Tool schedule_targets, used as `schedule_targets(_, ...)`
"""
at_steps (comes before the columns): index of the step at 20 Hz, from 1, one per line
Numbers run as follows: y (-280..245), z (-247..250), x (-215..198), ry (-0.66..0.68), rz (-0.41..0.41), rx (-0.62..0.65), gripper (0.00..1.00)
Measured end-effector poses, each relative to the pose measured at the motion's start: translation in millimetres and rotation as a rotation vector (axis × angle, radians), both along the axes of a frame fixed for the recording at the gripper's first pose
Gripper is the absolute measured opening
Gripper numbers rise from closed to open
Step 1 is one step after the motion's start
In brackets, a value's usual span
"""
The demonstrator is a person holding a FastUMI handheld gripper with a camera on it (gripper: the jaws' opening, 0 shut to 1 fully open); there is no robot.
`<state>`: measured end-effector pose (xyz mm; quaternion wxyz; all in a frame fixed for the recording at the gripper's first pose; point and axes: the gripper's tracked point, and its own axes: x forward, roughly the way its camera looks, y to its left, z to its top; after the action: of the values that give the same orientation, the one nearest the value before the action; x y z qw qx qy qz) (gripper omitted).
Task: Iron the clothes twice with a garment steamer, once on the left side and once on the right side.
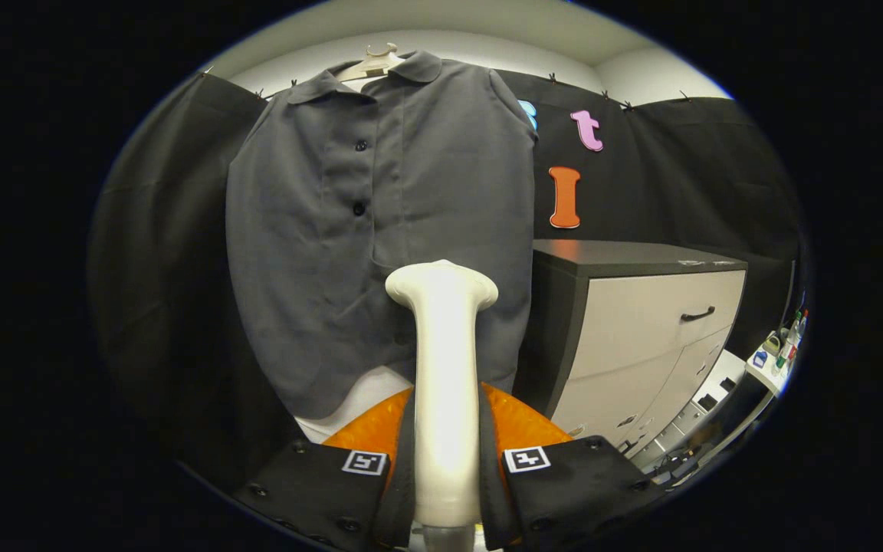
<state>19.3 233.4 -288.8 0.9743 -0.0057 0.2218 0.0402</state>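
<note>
Gripper at bottom centre of the frame is clamped on the garment steamer: both fingers press the cream handle from either side, and the handle runs straight up between them to the flared head at frame centre. Steamer head sits in front of the lower middle of the grey shirt, which hangs on a hanger at upper centre-left against the booth's black cloth wall. Can't tell from this angle whether the head is touching the fabric or just near it (fisheye flattens depth, so treat it as near). Step in hand, as I read it: steamer is picked up and presented to the shirt, positioned low near the hem, roughly under the button placket, slightly toward the shirt's right-of-frame half. Nothing here tells me which pass is done. Next move likely needs the head brought flat against one side panel, then a steady vertical stroke along that side, then shift across the placket and repeat on the other. Grip needs to hold firm so the handle doesn't twist. Cabinet with drawers stands just right of the shirt at centre right; watch clearance when working that side.
</note>
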Motion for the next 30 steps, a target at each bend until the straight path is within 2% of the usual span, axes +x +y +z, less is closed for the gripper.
schedule_targets(6, -2.7, -22.7, -15.6, 0.051, 0.002, -0.026, 0.42)
schedule_targets(13, -6.8, -74.5, -46.0, 0.163, 0.016, -0.084, 0.42)
schedule_targets(18, -0.9, -77.5, -50.6, 0.176, 0.017, -0.090, 0.42)
schedule_targets(21, 10.1, -47.6, -40.9, 0.113, 0.023, -0.058, 0.42)
schedule_targets(30, 55.4, 109.3, 11.9, -0.187, 0.116, 0.009, 0.42)
